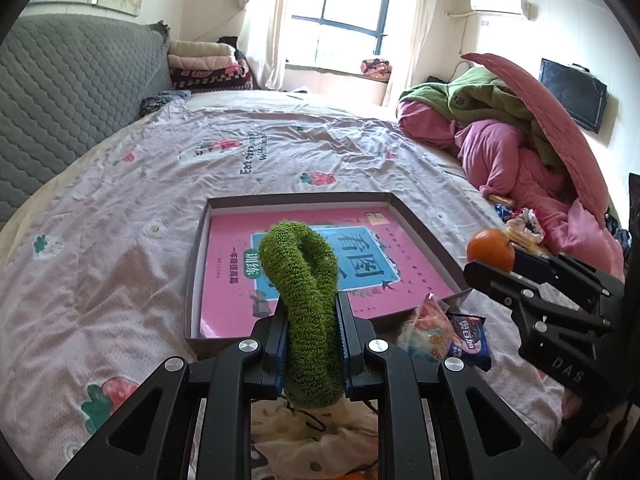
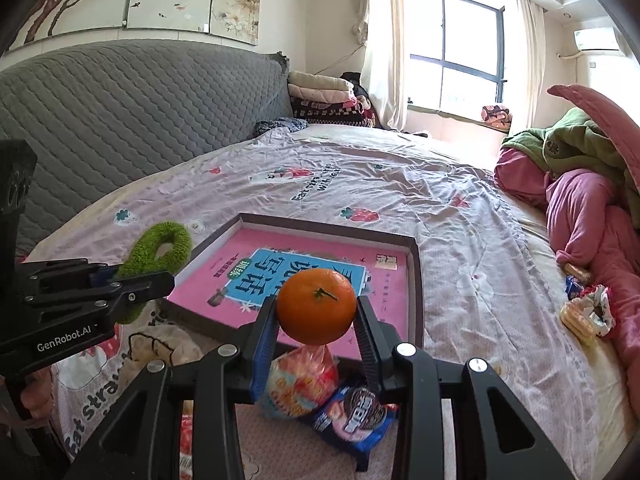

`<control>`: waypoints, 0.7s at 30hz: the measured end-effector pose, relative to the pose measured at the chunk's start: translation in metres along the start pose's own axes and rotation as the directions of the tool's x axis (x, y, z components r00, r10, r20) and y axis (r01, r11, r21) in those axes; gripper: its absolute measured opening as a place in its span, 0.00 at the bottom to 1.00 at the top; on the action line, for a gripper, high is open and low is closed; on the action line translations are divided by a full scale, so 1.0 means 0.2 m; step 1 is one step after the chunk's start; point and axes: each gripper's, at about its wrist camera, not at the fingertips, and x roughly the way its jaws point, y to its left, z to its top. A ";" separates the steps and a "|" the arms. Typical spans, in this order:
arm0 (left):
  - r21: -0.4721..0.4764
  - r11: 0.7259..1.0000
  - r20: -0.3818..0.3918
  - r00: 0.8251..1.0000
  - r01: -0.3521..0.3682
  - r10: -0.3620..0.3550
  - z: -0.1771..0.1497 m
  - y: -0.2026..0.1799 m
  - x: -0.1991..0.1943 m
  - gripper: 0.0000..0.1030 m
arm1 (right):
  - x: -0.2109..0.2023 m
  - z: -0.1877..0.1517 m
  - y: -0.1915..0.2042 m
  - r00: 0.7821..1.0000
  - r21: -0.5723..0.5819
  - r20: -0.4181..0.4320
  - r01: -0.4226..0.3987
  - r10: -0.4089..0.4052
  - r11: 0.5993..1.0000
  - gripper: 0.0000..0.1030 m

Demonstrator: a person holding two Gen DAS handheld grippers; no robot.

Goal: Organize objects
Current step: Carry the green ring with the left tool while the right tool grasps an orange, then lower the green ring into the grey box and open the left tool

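A bedroom in daylight: a dark-framed window [image 2: 456, 56] with pale curtains [image 2: 384, 40] glows at the far wall. A grey quilted headboard [image 2: 120, 120] runs along the bed, whose strawberry-print sheet [image 1: 280, 152] is rumpled. Folded blankets [image 2: 324, 100] are stacked in the corner, a pink and green heap of bedding [image 1: 520, 128] lies opposite (a wall-mounted air conditioner [image 1: 500, 6] above), beside a dark screen [image 1: 572, 94]
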 end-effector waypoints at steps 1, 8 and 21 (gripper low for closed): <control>-0.002 1.000 -0.006 1.000 0.002 -0.002 0.01 0.01 0.01 0.19 | 0.01 0.01 -0.01 1.000 0.007 -0.005 -0.005 0.005 1.000 0.37; -0.004 1.000 -0.032 0.999 0.004 -0.004 0.08 0.08 0.11 0.19 | 0.09 0.06 -0.07 1.000 0.012 -0.022 -0.002 0.002 1.000 0.37; -0.054 0.999 -0.149 0.989 -0.002 -0.006 0.14 0.24 0.39 0.20 | 0.33 0.07 -0.19 0.992 0.024 -0.123 0.014 -0.011 1.000 0.37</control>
